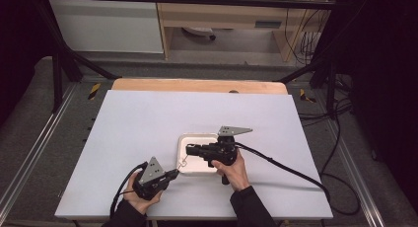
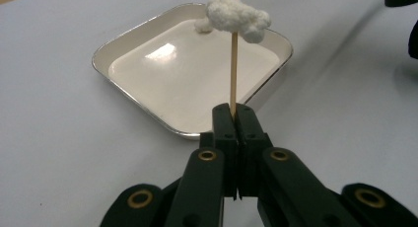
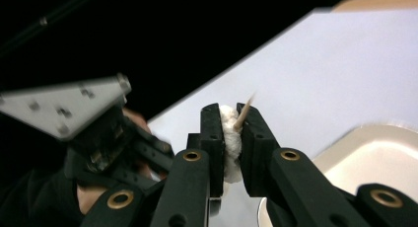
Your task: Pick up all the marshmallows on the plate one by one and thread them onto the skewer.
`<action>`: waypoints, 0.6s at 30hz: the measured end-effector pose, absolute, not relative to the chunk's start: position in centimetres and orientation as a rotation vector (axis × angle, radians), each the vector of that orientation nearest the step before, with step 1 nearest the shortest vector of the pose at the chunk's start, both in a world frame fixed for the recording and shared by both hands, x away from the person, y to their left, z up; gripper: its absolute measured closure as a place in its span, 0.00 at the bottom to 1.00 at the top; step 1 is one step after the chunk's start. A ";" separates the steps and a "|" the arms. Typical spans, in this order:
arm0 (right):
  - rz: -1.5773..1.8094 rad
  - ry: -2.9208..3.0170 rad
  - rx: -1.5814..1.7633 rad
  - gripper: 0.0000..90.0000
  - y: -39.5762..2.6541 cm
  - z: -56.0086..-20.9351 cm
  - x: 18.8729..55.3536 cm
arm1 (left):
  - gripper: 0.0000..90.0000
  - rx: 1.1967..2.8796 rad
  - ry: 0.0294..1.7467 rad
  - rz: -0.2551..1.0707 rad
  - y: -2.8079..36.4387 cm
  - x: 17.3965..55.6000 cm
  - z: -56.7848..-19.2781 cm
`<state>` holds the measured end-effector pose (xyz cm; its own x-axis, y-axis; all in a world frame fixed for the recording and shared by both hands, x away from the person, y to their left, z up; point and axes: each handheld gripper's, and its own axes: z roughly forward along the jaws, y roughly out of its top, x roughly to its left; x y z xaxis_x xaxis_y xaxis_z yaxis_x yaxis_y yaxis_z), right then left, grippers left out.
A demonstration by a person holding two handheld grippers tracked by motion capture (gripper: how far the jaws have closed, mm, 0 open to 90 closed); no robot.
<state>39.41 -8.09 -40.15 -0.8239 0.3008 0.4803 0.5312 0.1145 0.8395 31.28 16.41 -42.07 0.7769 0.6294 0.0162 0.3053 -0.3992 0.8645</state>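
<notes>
White tabletop (image 1: 148,123) carries a white square tray (image 2: 148,54). Left gripper (image 2: 234,113) fingers are clenched on a wooden skewer (image 2: 233,74) over the tray; right gripper (image 3: 230,133) fingers pinch the white cotton-like wad (image 3: 229,138) threaded near its tip.

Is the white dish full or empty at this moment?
Nearly empty: the white dish shows a bare glossy bottom, with one small white lump at its far rim. The other white lump sits on the wooden skewer.

White table (image 1: 148,118), grey floor (image 1: 29,113), wooden shelf (image 1: 222,15)
</notes>
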 end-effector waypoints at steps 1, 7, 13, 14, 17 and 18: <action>-1.749 -2.212 -0.804 0.91 -7.4 -40.9 39.2 | 0.99 2.033 0.696 0.495 16.0 31.2 -41.9; -1.753 -2.239 -0.784 0.90 -6.9 -40.7 38.9 | 0.99 2.000 0.700 0.444 16.3 31.3 -42.2; -1.825 -2.282 -0.843 0.58 -7.8 -39.6 38.9 | 0.99 1.990 0.750 0.422 17.2 31.7 -42.5; -1.828 -2.303 -0.856 0.54 -8.0 -39.4 38.9 | 0.99 1.985 0.756 0.420 17.4 31.7 -42.5; -1.805 -2.366 -0.881 0.42 -8.5 -39.5 39.0 | 0.99 1.984 0.745 0.429 17.6 32.0 -42.6; -1.798 -2.401 -0.895 0.37 -8.6 -39.6 39.0 | 0.99 1.987 0.743 0.425 17.6 32.1 -42.7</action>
<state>39.00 -8.62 -39.63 -0.8364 0.4320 0.3375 0.4454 0.1765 0.8778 32.08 17.63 -42.69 0.7558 0.6548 -0.0035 0.3289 -0.3750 0.8667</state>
